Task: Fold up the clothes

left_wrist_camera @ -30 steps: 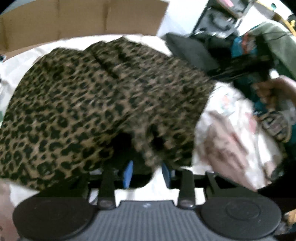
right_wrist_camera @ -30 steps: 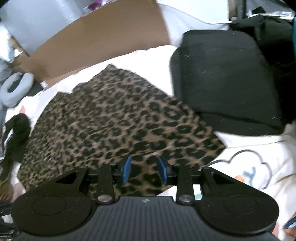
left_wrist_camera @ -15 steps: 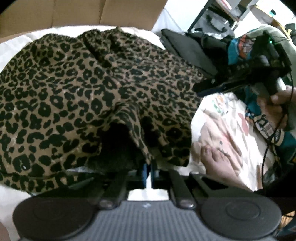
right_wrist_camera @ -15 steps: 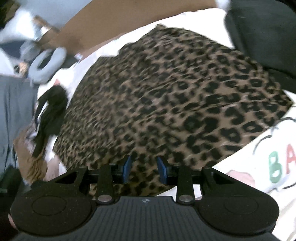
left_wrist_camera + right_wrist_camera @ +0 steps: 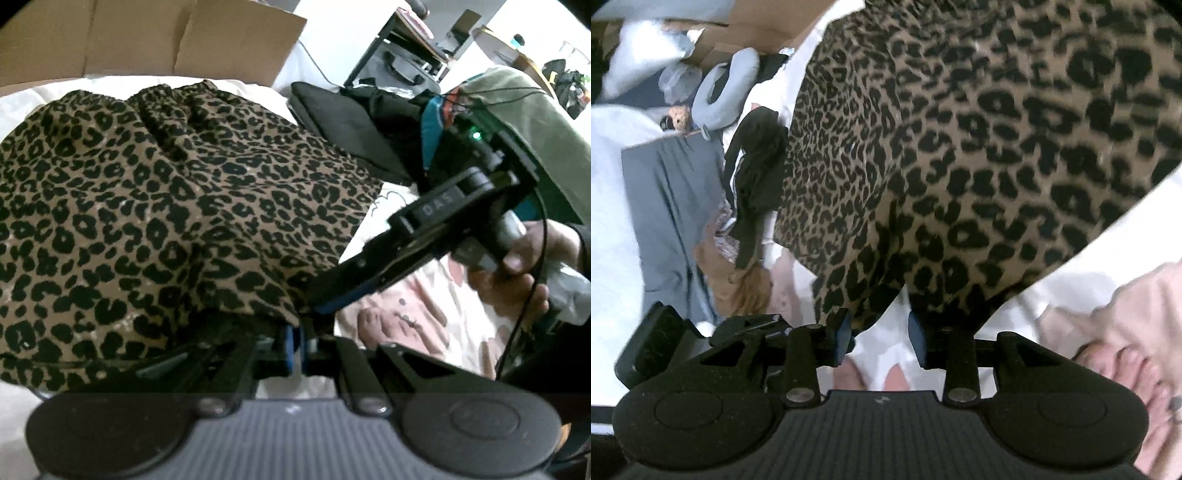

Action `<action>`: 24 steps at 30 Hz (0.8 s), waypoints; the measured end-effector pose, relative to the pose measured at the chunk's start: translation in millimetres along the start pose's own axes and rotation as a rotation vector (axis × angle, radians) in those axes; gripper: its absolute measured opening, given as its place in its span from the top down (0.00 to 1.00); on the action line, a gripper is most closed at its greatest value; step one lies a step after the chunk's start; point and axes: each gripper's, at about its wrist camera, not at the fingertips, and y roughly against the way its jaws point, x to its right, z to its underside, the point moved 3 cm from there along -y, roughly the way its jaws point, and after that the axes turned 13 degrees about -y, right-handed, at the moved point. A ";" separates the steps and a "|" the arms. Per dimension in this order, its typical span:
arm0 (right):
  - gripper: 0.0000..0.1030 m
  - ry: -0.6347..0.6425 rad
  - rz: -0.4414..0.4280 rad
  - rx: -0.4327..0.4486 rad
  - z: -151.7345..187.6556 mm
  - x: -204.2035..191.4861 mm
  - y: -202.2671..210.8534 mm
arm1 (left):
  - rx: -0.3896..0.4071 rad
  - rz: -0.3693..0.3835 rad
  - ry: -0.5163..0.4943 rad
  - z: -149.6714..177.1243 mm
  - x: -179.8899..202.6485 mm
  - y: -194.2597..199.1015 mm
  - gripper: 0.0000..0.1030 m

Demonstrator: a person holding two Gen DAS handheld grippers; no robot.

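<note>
Item: leopard-print garment, lying spread on a white printed bedsheet, bunched and lifted at its near hem. Landmark for all places below: this garment.

Left tongs: blue pads together, clamped on the garment's near hem, cloth draped over the arms.

Right tongs: pads apart, nothing between them; set at the near edge of the garment, the hem hanging just above the gap. In the left wrist view they reach in from the right side, tip close beside the left tongs' grip.

Surroundings: black folded fabric beyond the garment's far right corner; cardboard behind its far edge; grey neck pillow and a black strap-like piece off its left edge; pink printed cloth near its right corner.

Step in hand, judged: securing a second hold on the hem before the fold.

Handling notes: close the right tongs on a single hem layer, well apart from the left grip, so the edge pulls taut. Lift both holds level; the thin fabric will likely sag and crease if raised unevenly.
</note>
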 end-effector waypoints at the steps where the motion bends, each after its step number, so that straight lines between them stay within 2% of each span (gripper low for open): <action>1: 0.57 -0.022 -0.016 -0.011 0.6 2.5 -3.4 | 0.001 0.002 0.007 0.8 0.0 -0.5 0.97; 2: 0.54 -0.043 -0.031 -0.019 1.2 4.5 -6.7 | 0.001 0.003 0.012 1.5 0.2 -0.8 0.97; 12: 0.54 -0.267 -0.182 -0.087 -1.9 35.0 -34.4 | -0.002 0.006 0.022 4.3 1.0 -4.1 0.97; 17: 0.55 -0.315 -0.217 -0.095 -1.6 37.6 -43.9 | 0.002 0.011 0.016 4.5 2.3 -5.1 0.97; 19: 0.65 -0.301 -0.218 -0.096 -1.5 35.1 -46.3 | -0.006 0.015 0.007 4.8 2.8 -5.9 0.96; 21: 0.82 -0.264 -0.213 -0.094 -1.9 30.1 -45.9 | -0.011 0.024 -0.006 6.4 3.3 -3.4 0.96; 23: 0.91 -0.232 -0.208 -0.088 -3.0 25.8 -43.5 | -0.012 0.033 0.002 10.3 1.2 2.2 0.95; 24: 0.92 -0.218 -0.196 -0.082 -3.8 25.0 -42.1 | -0.016 0.031 0.008 12.3 -0.5 5.3 0.93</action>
